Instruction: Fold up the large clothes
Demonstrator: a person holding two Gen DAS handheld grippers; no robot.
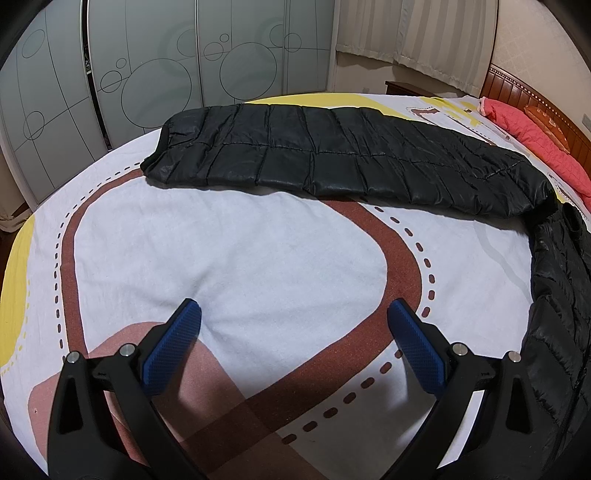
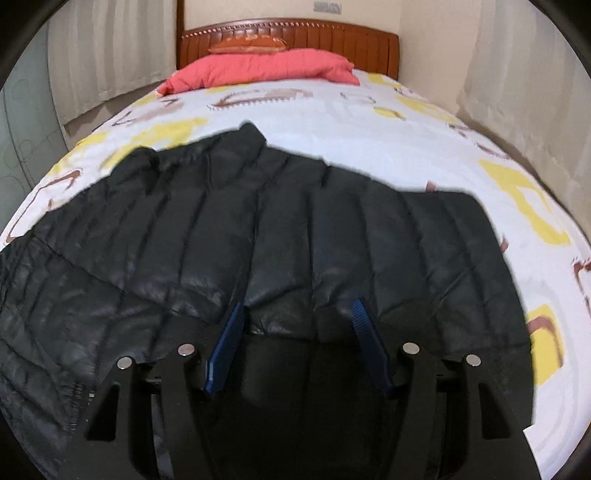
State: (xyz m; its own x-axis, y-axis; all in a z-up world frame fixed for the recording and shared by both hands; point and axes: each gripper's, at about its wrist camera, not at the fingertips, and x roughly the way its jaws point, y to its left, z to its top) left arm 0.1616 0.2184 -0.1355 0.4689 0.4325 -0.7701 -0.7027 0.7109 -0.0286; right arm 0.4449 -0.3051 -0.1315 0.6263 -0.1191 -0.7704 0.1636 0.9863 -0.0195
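The left gripper (image 1: 293,321) hangs with jaws wide and nothing between them over a bare stretch of the patterned bedspread (image 1: 229,251). The black quilted jacket (image 1: 332,158) lies beyond it, a sleeve stretched across the bed. The right gripper (image 2: 297,314) seems to pinch a fold of the jacket between half-spread blue pads, though blur hides the contact; a red pillow (image 2: 258,68) lies by the headboard (image 2: 332,35).
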